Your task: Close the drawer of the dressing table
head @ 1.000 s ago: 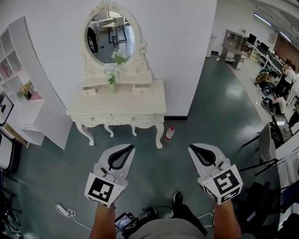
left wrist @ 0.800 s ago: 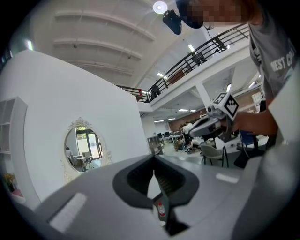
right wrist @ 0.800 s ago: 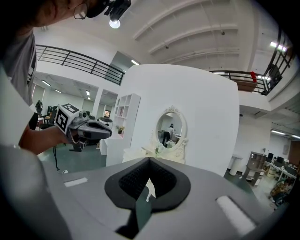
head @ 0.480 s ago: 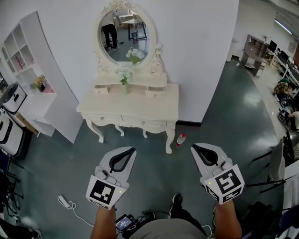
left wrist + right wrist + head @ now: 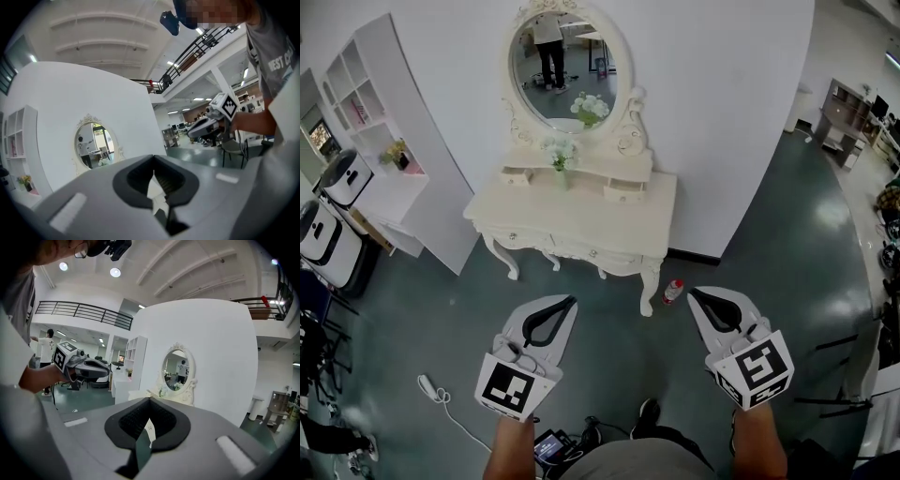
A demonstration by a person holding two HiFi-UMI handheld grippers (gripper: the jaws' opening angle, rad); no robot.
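**Both grippers empty, dressing table ahead**

My left hand-held grey gripper (image 5: 570,301) has its two jaws brought together at the tips. Only the hollow between its dark pads is open, and nothing sits in it. My right hand-held grey gripper (image 5: 693,293) is the same, tips meeting and empty. I hold them side by side over the dark green floor (image 5: 769,244), well apart from each other.

The cream-white carved dressing table (image 5: 581,216) stands against the white wall ahead of me, clear of both grippers. Its oval framed mirror (image 5: 562,66) rises at the back, and a small vase of white flowers (image 5: 560,155) stands on top. A small cream drawer (image 5: 623,194) sits on the raised shelf under the mirror. I cannot tell from here whether any drawer is pulled out.

A clear plastic bottle with a red cap (image 5: 673,291) stands on the floor just beside the table's right front leg.
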